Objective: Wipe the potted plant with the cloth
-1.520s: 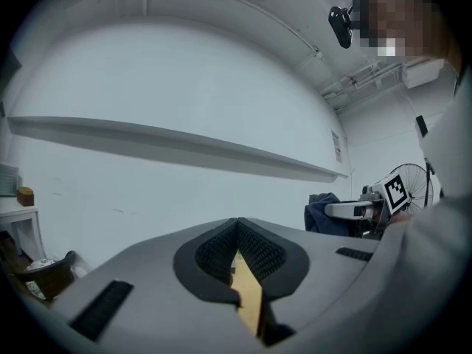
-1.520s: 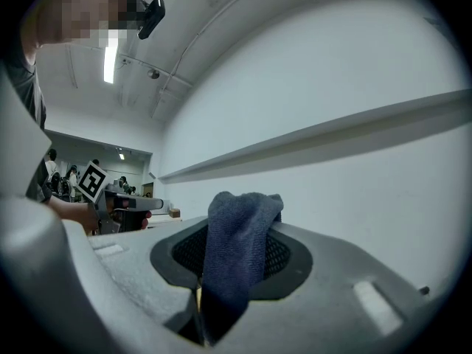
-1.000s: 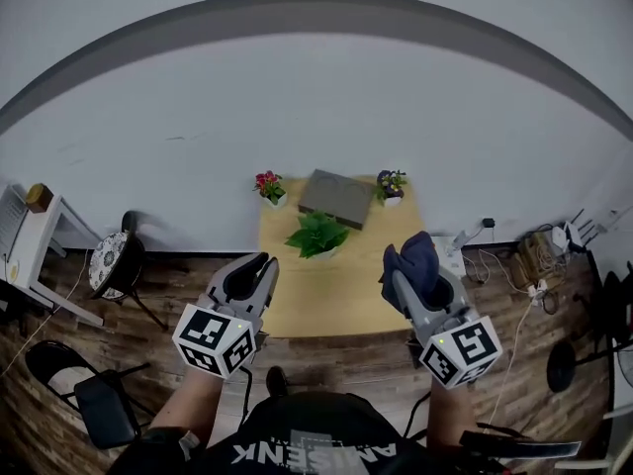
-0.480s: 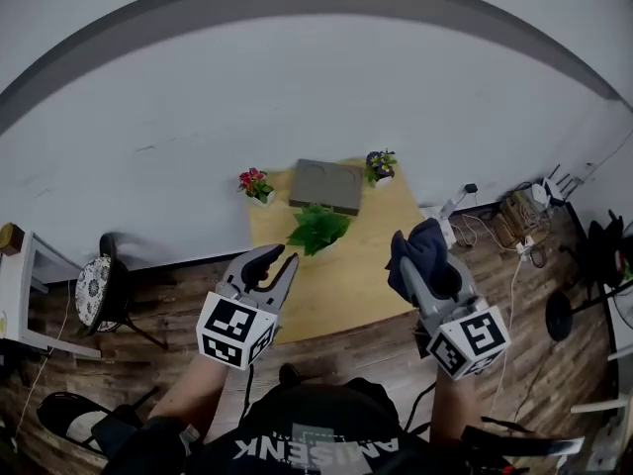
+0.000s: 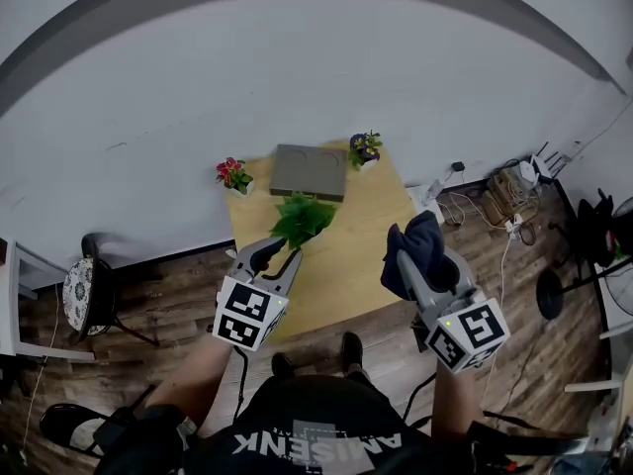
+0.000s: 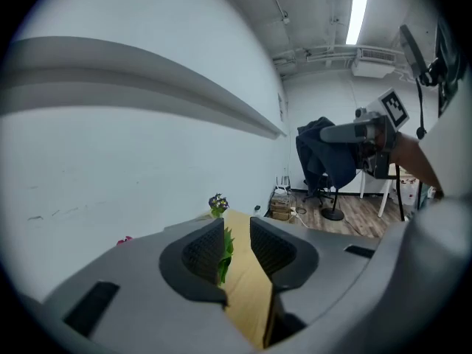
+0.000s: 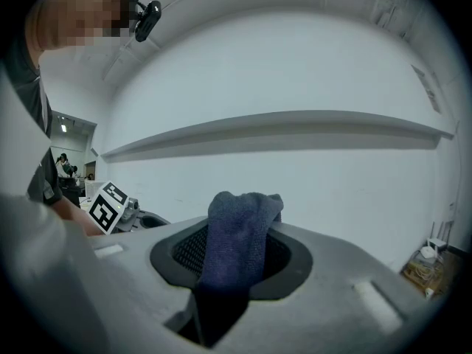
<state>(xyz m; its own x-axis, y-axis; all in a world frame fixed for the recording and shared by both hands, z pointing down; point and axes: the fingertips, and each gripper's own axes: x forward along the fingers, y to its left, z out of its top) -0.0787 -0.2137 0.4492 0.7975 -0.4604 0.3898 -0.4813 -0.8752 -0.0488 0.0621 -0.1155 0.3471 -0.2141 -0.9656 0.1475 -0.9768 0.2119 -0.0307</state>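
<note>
- The left gripper [image 5: 277,257] has been lowered toward the potted plant [image 5: 302,218], its empty fingers just opened partway.
- The cloth [image 5: 416,246] is clamped between the fingers of the right gripper [image 5: 408,275].

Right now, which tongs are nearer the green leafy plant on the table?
Left. The left tongs, just opened wider and empty, sit right before the green plant; the right tongs, gripping the cloth, hang farther to its right.
</note>
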